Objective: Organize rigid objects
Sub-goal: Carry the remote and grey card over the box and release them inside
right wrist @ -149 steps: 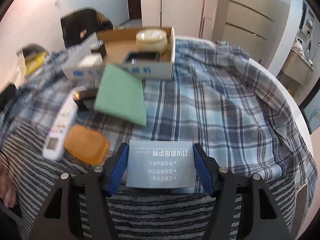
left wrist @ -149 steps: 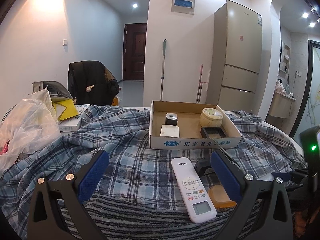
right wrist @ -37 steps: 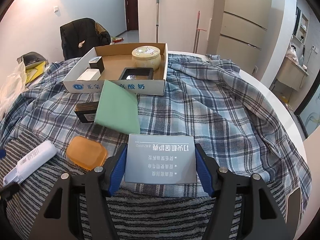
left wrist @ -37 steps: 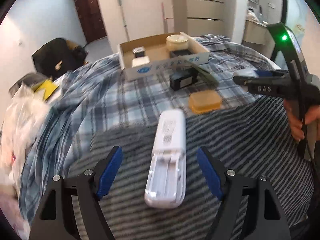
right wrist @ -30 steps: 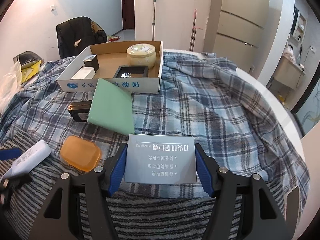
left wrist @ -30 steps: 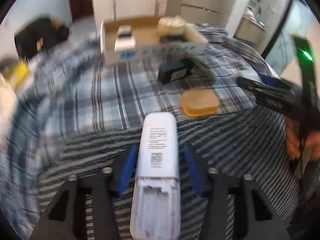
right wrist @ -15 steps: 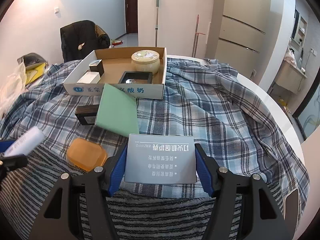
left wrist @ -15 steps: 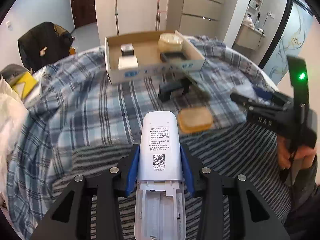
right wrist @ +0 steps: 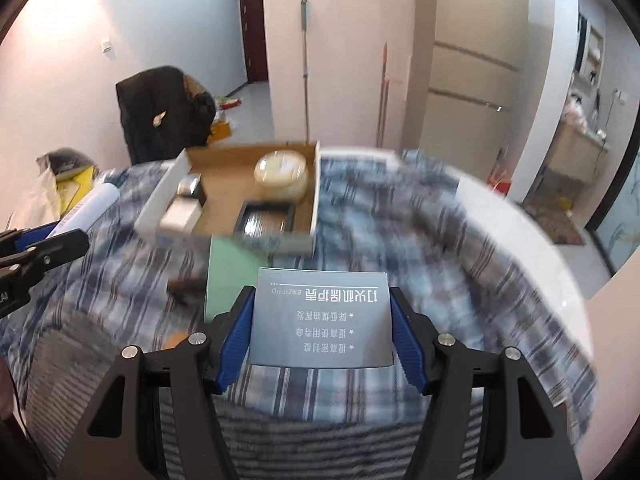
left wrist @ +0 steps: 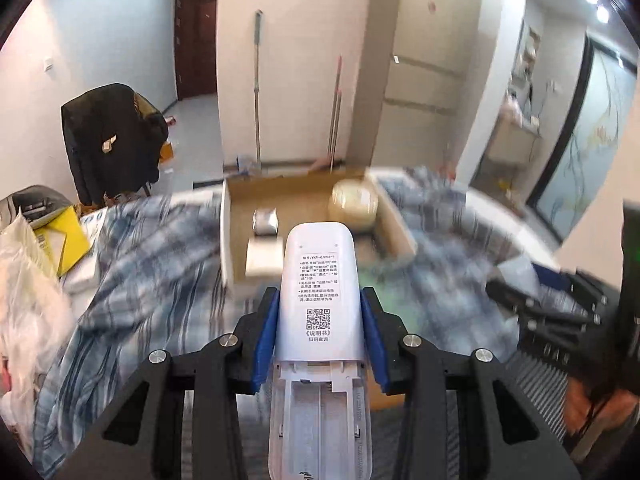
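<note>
My left gripper (left wrist: 319, 297) is shut on a white remote control (left wrist: 320, 272), back side up with its battery bay uncovered, held above the plaid cloth. It points toward the open cardboard box (left wrist: 226, 236), which holds a cream jar (left wrist: 354, 204) and small boxes. My right gripper (right wrist: 322, 294) is shut on a flat grey-blue box (right wrist: 322, 320) with white print, also lifted off the table. In the right wrist view the cardboard box (right wrist: 317, 188) lies ahead with the jar (right wrist: 282, 176) and a black tray (right wrist: 266, 218). A green card (right wrist: 228, 276) leans at its front.
A plaid cloth (right wrist: 420, 240) over a striped one covers the round table. Plastic bags and a yellow item (left wrist: 64, 240) crowd the left edge. A chair with a dark jacket (left wrist: 112, 140) stands behind. The left gripper (right wrist: 60, 236) shows at the left of the right wrist view.
The left gripper closed on the remote and lifted it, now pointing more toward the cardboard box. The right gripper rose with the grey-blue box still held.
</note>
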`<move>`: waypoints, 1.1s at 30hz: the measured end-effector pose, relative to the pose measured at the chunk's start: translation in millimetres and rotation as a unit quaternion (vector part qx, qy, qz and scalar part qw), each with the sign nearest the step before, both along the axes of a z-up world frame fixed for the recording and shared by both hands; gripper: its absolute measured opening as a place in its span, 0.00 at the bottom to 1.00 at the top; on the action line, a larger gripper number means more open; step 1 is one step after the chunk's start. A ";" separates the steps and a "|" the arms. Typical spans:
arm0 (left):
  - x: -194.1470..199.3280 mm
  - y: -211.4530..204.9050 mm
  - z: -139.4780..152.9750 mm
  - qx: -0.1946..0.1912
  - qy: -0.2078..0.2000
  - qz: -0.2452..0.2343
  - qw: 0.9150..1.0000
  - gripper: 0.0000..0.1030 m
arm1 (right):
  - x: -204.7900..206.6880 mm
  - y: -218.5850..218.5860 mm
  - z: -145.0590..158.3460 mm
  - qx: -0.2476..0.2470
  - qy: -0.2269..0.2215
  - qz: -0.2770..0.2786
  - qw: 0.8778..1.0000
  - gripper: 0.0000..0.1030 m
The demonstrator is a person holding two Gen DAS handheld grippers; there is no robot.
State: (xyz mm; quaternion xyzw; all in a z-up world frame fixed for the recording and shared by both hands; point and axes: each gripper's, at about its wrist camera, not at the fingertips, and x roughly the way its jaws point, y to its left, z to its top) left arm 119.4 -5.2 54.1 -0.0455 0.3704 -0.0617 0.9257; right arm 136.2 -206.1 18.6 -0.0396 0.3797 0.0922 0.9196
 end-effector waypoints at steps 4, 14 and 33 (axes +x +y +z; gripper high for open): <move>35.4 2.2 21.4 -0.021 -0.033 0.043 0.998 0.41 | 38.5 9.3 40.3 0.031 -0.032 -0.022 0.999 0.61; 123.6 11.5 16.1 -0.038 -0.029 0.085 0.995 0.41 | 124.6 31.0 31.1 0.053 -0.044 -0.075 0.995 0.61; 187.8 -12.5 -104.8 -0.039 0.033 0.079 0.996 0.41 | 158.1 12.0 -28.6 0.015 0.030 -0.086 0.996 0.61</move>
